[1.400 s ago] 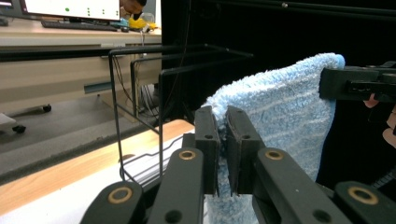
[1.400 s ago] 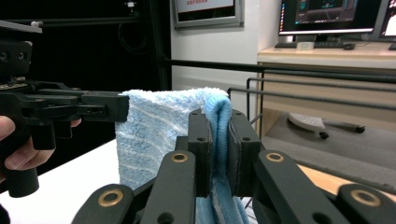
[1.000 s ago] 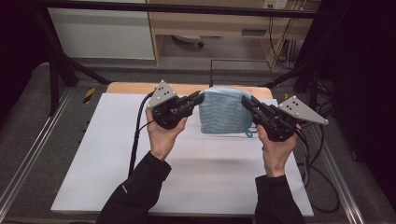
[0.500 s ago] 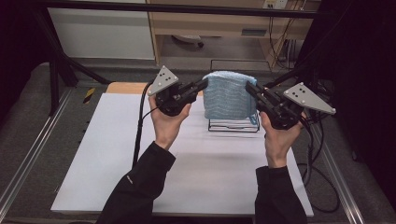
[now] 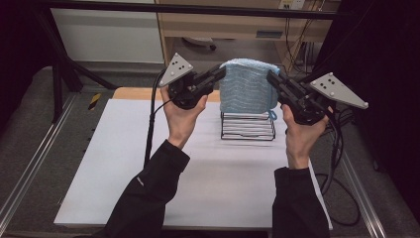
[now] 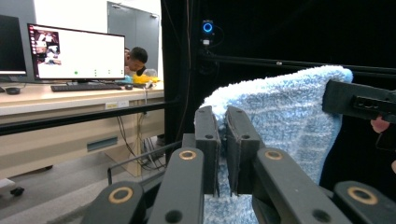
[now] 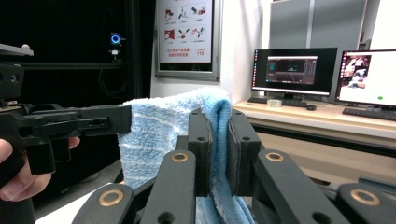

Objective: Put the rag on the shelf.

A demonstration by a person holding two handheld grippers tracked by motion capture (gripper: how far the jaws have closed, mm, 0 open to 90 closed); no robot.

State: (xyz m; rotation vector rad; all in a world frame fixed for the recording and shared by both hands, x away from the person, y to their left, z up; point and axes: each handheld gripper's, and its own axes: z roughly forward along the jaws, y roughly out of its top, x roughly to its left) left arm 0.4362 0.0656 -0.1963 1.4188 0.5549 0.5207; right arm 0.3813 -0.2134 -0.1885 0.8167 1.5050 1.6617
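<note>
High view: both hand-held grippers hold a blue towel (image 5: 246, 85) raised above a wire rack (image 5: 247, 125) at 12 o'clock on the table (image 5: 124, 163). A second ago the towel lay low over the rack; now it hangs clear, rack bare, so a lift-off looks under way.

Left gripper view: the left hand-held gripper (image 6: 223, 135) is pressed together, pinching the towel's (image 6: 280, 121) edge; the other gripper holds the far corner at 3 o'clock.

Right gripper view: the right hand-held gripper (image 7: 219, 135) pinches the towel's (image 7: 159, 126) folded edge, the other gripper at 9 o'clock.
</note>
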